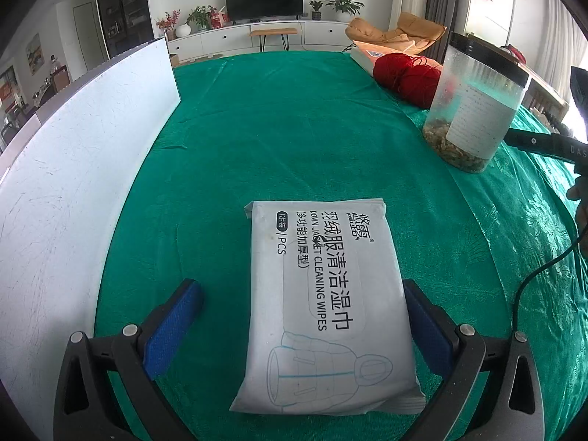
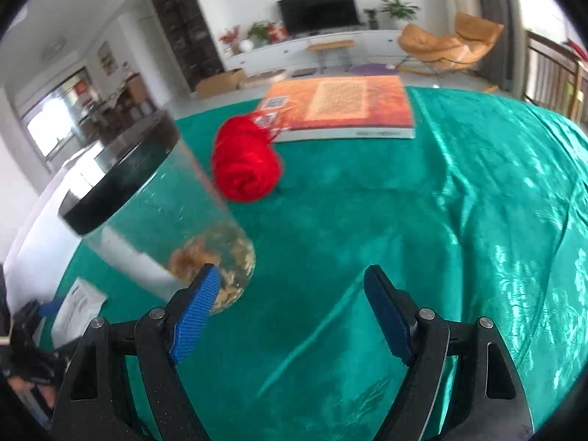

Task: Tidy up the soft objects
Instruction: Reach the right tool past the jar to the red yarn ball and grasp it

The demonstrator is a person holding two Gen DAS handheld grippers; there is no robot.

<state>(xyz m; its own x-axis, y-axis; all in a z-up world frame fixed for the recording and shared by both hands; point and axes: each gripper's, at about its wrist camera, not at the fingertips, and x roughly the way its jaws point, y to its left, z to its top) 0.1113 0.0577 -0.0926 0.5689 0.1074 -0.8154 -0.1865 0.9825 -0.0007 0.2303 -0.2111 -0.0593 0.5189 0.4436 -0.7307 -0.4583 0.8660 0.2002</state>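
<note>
A white pack of cleaning wipes (image 1: 323,294) lies flat on the green tablecloth (image 1: 294,139). My left gripper (image 1: 301,312) is open, its blue fingers on either side of the pack's near half; the right finger is close to the pack's edge. A red ball of yarn (image 2: 246,161) lies further back on the cloth; it also shows in the left wrist view (image 1: 408,73). My right gripper (image 2: 292,305) is open and empty above bare cloth, its left finger just in front of a jar. The wipes pack shows small at far left (image 2: 79,308).
A clear plastic jar (image 2: 154,198) with a black lid and some brown contents stands beside my right gripper, also seen from the left (image 1: 474,106). An orange book (image 2: 341,106) lies behind the yarn. A white board (image 1: 81,154) stands along the left side.
</note>
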